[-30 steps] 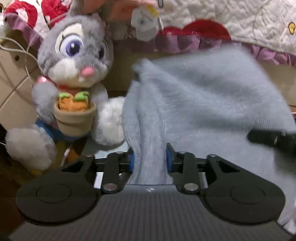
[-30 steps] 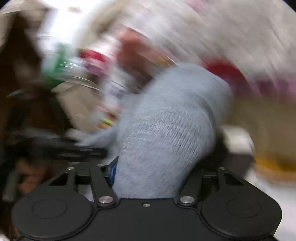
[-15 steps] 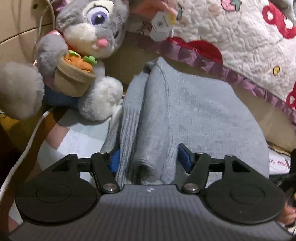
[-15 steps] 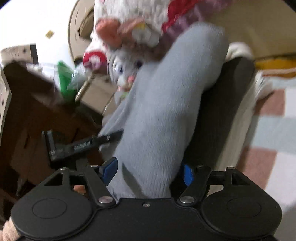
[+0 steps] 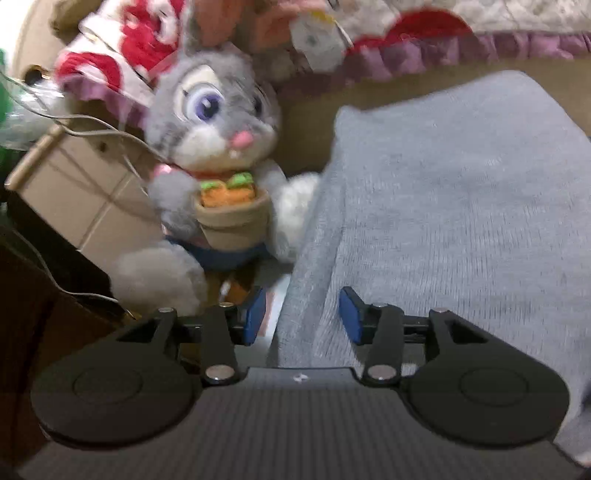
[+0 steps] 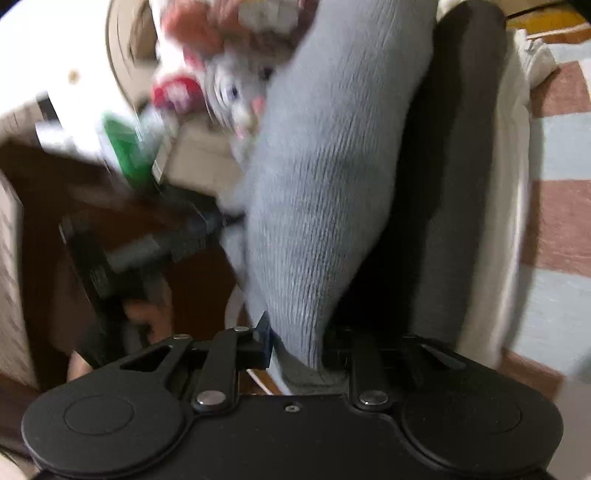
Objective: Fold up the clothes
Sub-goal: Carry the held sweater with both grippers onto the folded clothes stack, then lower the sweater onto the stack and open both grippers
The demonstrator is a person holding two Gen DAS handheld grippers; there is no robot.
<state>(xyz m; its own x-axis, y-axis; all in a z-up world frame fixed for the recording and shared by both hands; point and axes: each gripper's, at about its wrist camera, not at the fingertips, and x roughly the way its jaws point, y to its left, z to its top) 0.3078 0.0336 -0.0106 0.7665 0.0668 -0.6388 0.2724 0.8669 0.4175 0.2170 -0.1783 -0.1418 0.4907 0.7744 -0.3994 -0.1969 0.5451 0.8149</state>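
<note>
Setting: a cluttered bedroom corner served as the work area, with a quilted red-and-white blanket along the top and a checked bedspread at the right edge of the right wrist view.
Left gripper: the left gripper had its blue pads standing apart and opening; the left edge of the grey knit sweater ran between them, and a gap showed beside the left pad, so the hold looked loose rather than pinched.
Right gripper: the right gripper was closing on a bunched end of the grey knit sweater, the cloth squeezed narrow between the pads, probably to keep one end fixed while the other hand shifted its hold.
Garment: the sweater hung raised and stretched away from both tools, doubled along its left edge in the left wrist view, likely so that a fold could be laid over.
Beneath: a dark cushion-like shape lay under the sweater in the right wrist view; what it was could not be told.
Neighbours: a plush rabbit holding a carrot pot sat just left of the sweater, against a beige box with thin cables across it.
Other hand: the left tool and some fingers showed blurred at the left edge of the right wrist view.
Stage: the fold seemed mid-way, not yet laid flat.
</note>
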